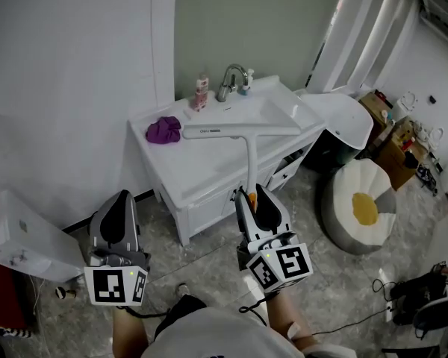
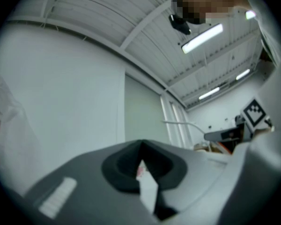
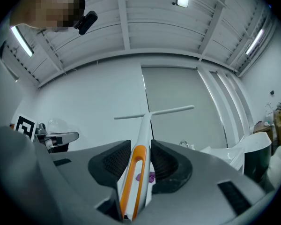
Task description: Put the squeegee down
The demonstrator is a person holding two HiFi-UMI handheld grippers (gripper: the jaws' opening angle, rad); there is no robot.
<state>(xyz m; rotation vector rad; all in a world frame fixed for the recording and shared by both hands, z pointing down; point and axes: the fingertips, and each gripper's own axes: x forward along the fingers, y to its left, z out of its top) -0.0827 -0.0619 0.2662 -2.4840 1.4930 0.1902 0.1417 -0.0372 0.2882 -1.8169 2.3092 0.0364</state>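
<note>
A white vanity (image 1: 201,181) stood against the wall. The squeegee (image 1: 250,151) was held in the air in front of it, its blade crosswise over the counter in the head view. The right gripper (image 1: 255,198) clamped its orange-trimmed handle. The left gripper (image 1: 121,200) was beside it, jaws closed on nothing. A purple cloth (image 1: 163,130) lay on the counter.

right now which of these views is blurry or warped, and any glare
Left gripper view: soft all over, its claw blurred, ceiling lights flaring white. Right gripper view: squeegee sharp, fisheye bends straight lines, corners black. Head view: evenly lit, sink clear, edges curved.
</note>
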